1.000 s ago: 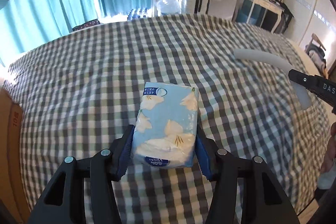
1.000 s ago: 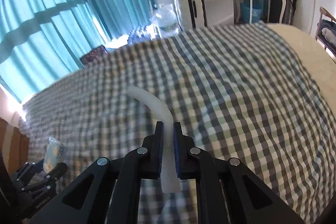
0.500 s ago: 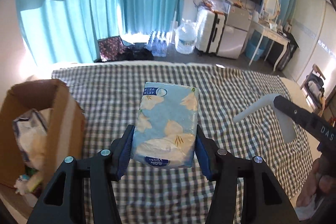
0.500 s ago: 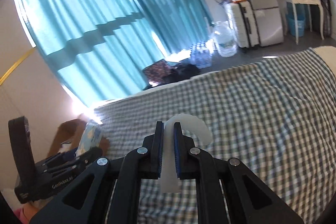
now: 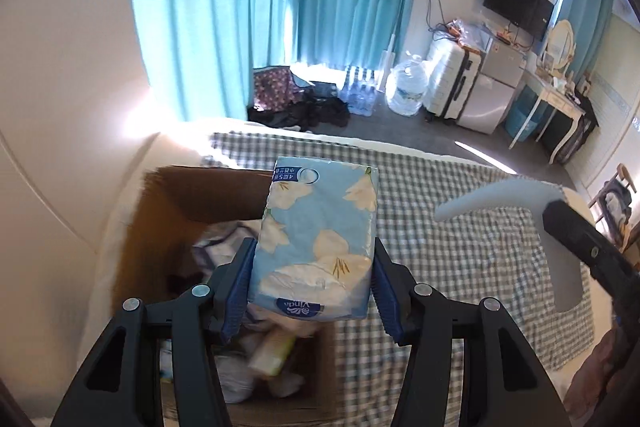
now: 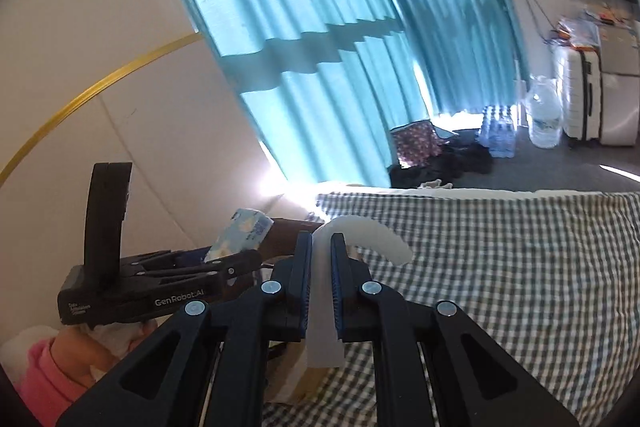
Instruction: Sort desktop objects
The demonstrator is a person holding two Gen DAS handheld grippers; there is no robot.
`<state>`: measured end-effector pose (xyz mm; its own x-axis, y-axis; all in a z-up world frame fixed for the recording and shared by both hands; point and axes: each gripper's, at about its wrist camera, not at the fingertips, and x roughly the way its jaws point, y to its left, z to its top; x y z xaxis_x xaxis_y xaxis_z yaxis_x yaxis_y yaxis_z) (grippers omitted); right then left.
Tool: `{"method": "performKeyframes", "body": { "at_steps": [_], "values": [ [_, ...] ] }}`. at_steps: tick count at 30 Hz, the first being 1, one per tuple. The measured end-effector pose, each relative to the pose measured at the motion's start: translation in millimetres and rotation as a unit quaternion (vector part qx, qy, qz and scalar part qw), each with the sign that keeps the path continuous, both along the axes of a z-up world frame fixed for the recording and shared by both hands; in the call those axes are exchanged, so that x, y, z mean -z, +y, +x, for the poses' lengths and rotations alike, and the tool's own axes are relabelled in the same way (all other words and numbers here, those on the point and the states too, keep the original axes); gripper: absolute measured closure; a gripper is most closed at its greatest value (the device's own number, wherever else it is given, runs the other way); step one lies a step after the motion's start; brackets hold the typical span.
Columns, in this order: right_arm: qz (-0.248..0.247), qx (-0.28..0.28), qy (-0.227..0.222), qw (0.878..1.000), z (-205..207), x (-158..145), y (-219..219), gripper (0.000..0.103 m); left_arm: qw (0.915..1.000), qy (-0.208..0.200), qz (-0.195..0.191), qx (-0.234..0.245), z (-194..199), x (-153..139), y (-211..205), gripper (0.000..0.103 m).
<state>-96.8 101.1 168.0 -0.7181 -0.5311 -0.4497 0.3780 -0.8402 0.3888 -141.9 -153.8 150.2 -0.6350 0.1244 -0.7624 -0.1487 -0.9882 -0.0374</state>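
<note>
Left wrist view: my tissue pack, soft and light, hangs over the cardboard box, clamped across its lower sides by the left gripper. I judge it squashy. My right gripper pinches a white curved piece.

A: What's in the cardboard box?

B: You can't tell. Its contents are smeared by blur, and your left gripper with the tissue pack covers much of the opening.

A: And the white hook?

B: Your right gripper hides its middle. In the left view the frame edge cuts that gripper off.
</note>
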Motion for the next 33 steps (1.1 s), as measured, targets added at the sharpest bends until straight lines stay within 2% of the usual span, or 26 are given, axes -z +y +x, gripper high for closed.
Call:
{"method": "performKeyframes", "body": {
  "at_steps": [2, 6, 11, 13, 14, 15, 16, 17, 18, 21, 23, 26, 30, 33],
  "values": [
    [0.006, -0.021, -0.002, 1.0, -3.8, 1.1, -27.4, 0.094, 0.9999, 0.002, -0.011, -0.002, 4.3, 7.4, -16.1, 0.048],
    [0.01, -0.047, -0.02, 0.999, -13.6, 16.0, -79.5, 0.094, 0.9999, -0.008, 0.006, 0.005, 13.9, 37.1, -58.9, 0.048],
    [0.043, -0.053, -0.048, 0.997, -23.6, 49.6, -127.8, 0.094, 0.9996, -0.014, 0.024, 0.007, 12.3, 67.7, -80.4, 0.048],
    [0.051, -0.046, -0.057, 0.996, -25.0, 59.4, -138.8, 0.09, 0.9989, -0.012, 0.043, 0.017, 8.4, 70.7, -88.3, 0.044],
    [0.055, -0.039, -0.06, 0.996, -26.3, 62.8, -142.6, 0.088, 0.9985, -0.008, 0.048, 0.022, 7.7, 70.6, -91.8, 0.034],
    [0.06, -0.026, -0.064, 0.996, -27.1, 65.7, -144.9, 0.073, 0.9984, -0.005, 0.05, 0.027, 7.1, 70.7, -94.6, 0.023],
    [0.065, -0.005, -0.069, 0.995, -27.5, 68.1, -145.1, 0.058, 0.9984, 0.003, 0.05, 0.028, 7.6, 69.3, -97.7, 0.004],
    [0.069, 0.015, -0.074, 0.995, -26.0, 68.3, -143.0, 0.025, 0.9981, 0.022, 0.049, 0.029, 11.1, 66.3, -100.8, 0.0],
    [0.069, 0.038, -0.076, 0.994, -24.1, 68.0, -139.5, 0.015, 0.9976, 0.04, 0.046, 0.031, 15.6, 64.5, -103.8, 0.0],
    [0.054, 0.08, -0.07, 0.993, -12.4, 65.1, -122.5, 0.015, 0.9969, 0.06, 0.032, 0.04, 21.2, 61.3, -103.7, 0.0],
    [0.071, 0.131, -0.071, 0.986, 2.4, 63.4, -110.2, 0.013, 0.9964, 0.061, 0.037, 0.046, 22.4, 60.0, -99.7, 0.0],
    [0.116, 0.202, -0.058, 0.971, 24.9, 58.4, -99.4, 0.004, 0.9959, 0.063, 0.032, 0.057, 25.2, 60.3, -84.2, 0.0],
    [0.186, 0.238, -0.019, 0.953, 38.1, 52.2, -98.9, 0.0, 0.9947, 0.071, -0.008, 0.073, 31.3, 61.9, -58.6, 0.0],
    [0.232, 0.233, -0.023, 0.944, 38.4, 57.6, -102.9, 0.0, 0.9919, 0.089, -0.042, 0.08, 36.6, 63.5, -49.3, 0.0]
  ]
}}
